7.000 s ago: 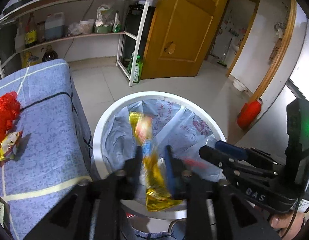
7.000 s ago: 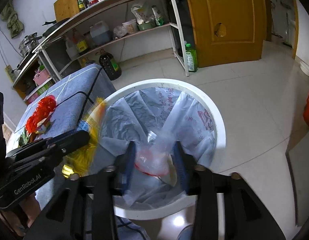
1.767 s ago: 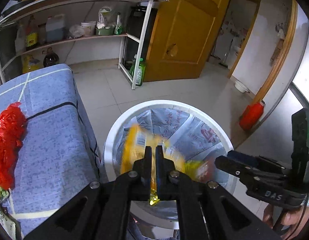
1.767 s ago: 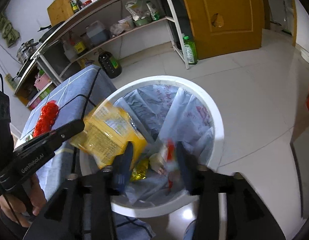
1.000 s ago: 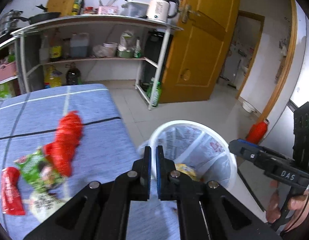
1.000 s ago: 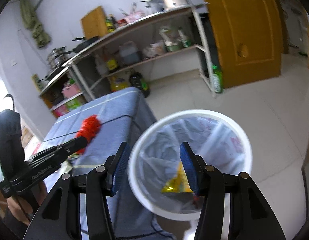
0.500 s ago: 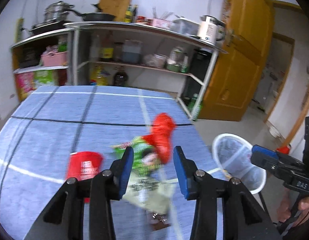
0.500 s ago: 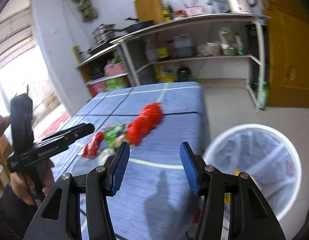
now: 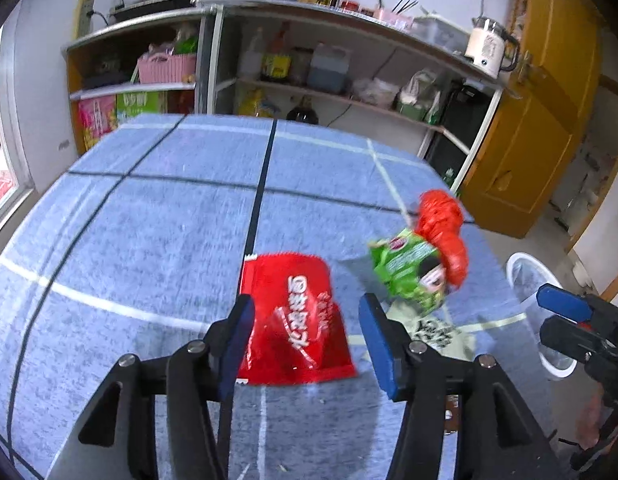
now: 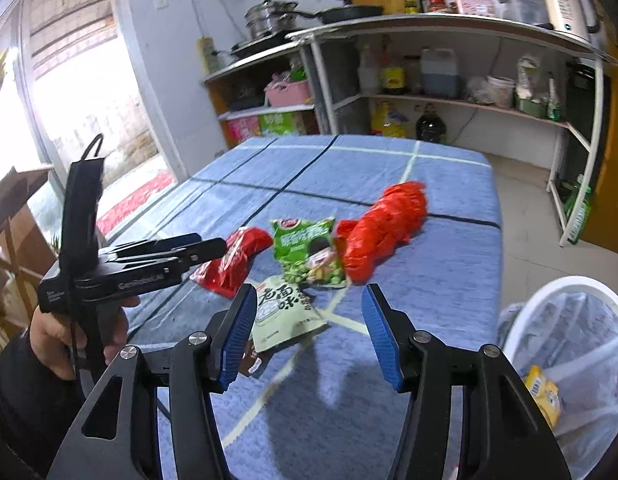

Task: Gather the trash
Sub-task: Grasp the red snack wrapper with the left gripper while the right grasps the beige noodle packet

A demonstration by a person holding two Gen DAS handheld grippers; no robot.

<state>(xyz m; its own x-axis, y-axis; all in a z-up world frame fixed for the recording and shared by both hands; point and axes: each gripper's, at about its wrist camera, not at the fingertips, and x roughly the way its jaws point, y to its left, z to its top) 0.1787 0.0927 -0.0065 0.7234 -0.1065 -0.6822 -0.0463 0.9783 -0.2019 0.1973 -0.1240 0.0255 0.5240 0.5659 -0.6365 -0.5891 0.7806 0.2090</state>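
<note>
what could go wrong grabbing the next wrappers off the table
The green bag overlaps the pale packet and touches the red plastic, so a grab may drag neighbours along. The flat red packet may slide on the cloth between the left gripper's open jaws. Both grippers work close together and might collide.

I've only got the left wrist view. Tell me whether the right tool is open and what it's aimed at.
Observer: The right tool is open and empty. It is aimed at the pale flat noodle packet lying on the blue checked tablecloth.
Operator: Report what's inside the bin. I see only a bit of its rim.
Observer: The round white bin lined with a clear plastic bag has a yellow wrapper lying in it.
</note>
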